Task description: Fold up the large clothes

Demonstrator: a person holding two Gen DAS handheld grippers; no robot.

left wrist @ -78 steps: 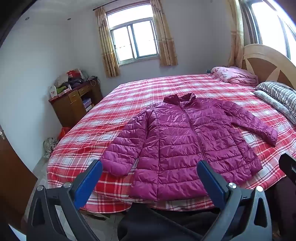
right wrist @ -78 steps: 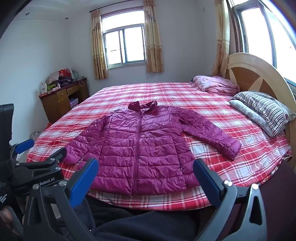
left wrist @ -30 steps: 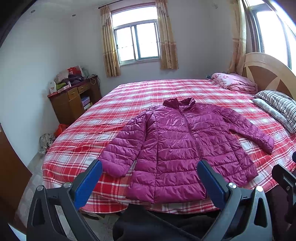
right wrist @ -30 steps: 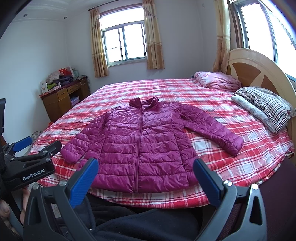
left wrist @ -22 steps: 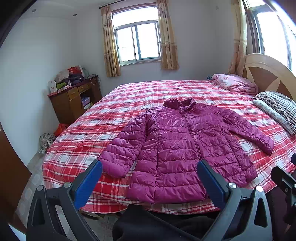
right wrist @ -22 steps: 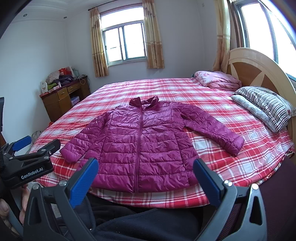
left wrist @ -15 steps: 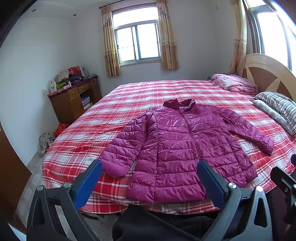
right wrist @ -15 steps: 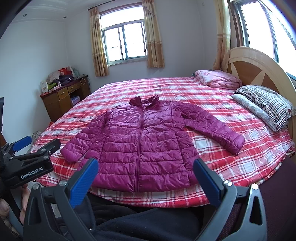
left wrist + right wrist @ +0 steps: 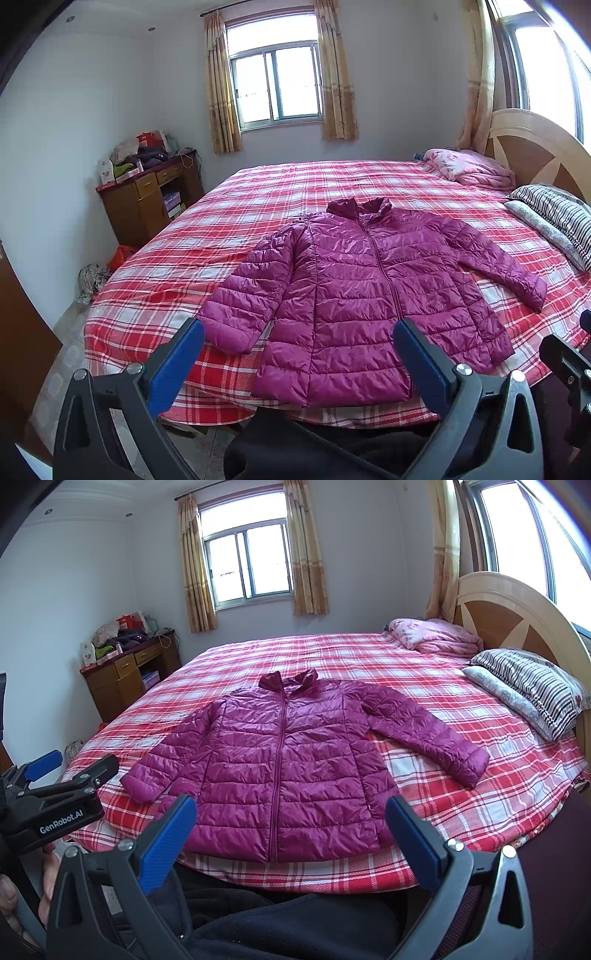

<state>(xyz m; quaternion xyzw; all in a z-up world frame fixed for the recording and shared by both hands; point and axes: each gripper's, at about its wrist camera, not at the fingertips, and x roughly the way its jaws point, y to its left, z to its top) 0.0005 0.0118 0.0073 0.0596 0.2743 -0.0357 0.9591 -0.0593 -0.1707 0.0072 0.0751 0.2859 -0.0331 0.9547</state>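
The left gripper (image 9: 295,363) is spread wide and holds nothing, its blue-padded fingers (image 9: 177,365) hanging short of the bed's near edge. The right gripper (image 9: 290,836) is likewise wide apart and empty.

Straight ahead of both, and below them, the magenta quilted puffer jacket (image 9: 284,753) lies flat and zipped on the red-and-white checked bedspread (image 9: 480,805), hem nearest the grippers, collar farthest. Its long axis therefore runs directly away from them, along the zip. One sleeve angles out ahead and left, its cuff (image 9: 229,332) just beyond the left gripper; the other sleeve stretches ahead and right, its cuff (image 9: 467,766) farther out, on the right gripper's side. Each hand seems best placed for its own sleeve, and nothing has been folded yet.

Nothing lies on the jacket or between it and the grippers. Farther right are a striped pillow (image 9: 528,685) and a crumpled pink blanket (image 9: 436,637) by the wooden headboard (image 9: 517,613); far left stands a cluttered wooden desk (image 9: 122,675). All are well apart from the jacket.
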